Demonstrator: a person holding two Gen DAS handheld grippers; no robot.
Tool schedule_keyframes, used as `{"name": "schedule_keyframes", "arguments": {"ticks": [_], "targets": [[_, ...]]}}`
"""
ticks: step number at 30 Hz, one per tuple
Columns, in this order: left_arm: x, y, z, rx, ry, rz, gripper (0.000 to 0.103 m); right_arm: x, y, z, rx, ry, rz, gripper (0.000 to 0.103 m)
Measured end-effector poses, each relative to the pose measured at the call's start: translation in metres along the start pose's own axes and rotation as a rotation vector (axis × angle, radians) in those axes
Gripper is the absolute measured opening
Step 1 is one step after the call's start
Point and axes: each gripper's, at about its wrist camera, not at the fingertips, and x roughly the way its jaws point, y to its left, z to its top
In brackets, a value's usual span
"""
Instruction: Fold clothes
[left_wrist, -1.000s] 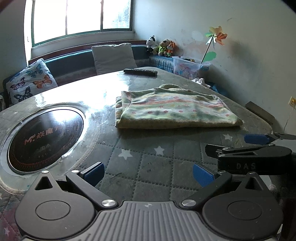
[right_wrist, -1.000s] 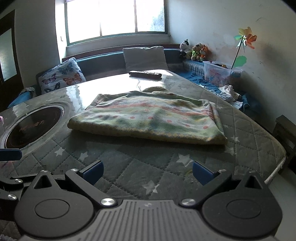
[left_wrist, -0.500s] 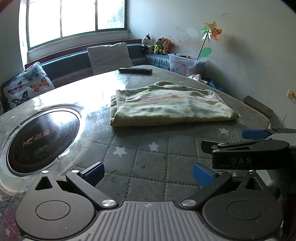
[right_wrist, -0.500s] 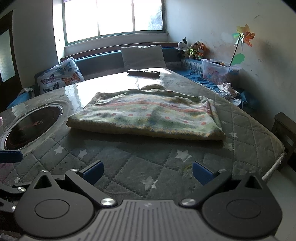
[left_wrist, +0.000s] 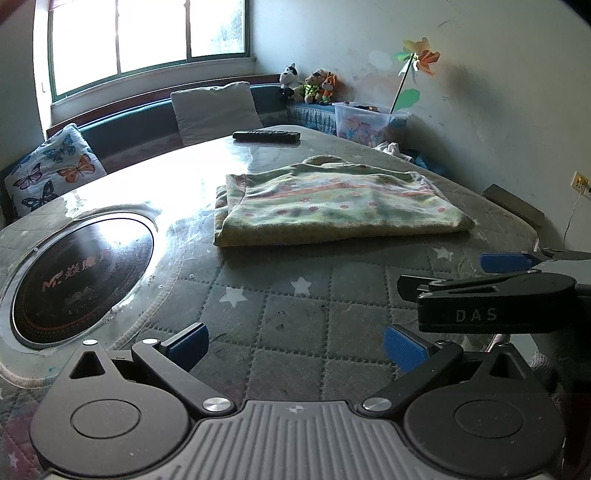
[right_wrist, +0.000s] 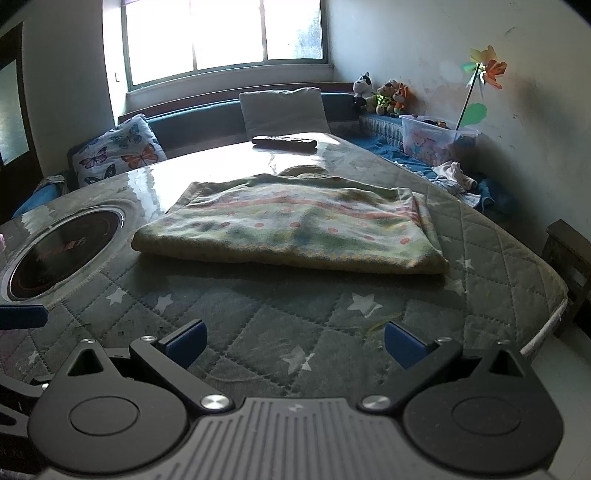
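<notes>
The left gripper (left_wrist: 295, 341) is released, its blue pads wide apart, holding nothing above the near edge of the table (left_wrist: 295, 314). The right gripper (right_wrist: 293, 341) is released too, beside it, also near this edge. The folded garment (right_wrist: 295, 229) lies flat toward the table's middle, well apart from both. A remote control (left_wrist: 266, 136) rests at the far edge.

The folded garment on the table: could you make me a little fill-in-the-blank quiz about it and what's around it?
1. The folded garment lies on the quilted ____.
2. Beyond it lies a black ____ control.
3. Both the left gripper and right gripper are ____ and hold nothing.
4. The cushion is printed with ____.

Missing: table; remote; open; butterflies
</notes>
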Motion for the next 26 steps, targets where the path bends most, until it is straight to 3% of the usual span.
{"name": "schedule_keyframes", "arguments": {"ticks": [26], "targets": [[0.0007, -0.0062, 0.0033, 0.02, 0.0, -0.006, 0.103, -0.0002, -0.0012, 0.0008, 0.01, -0.001, -0.005, 0.103]]}}
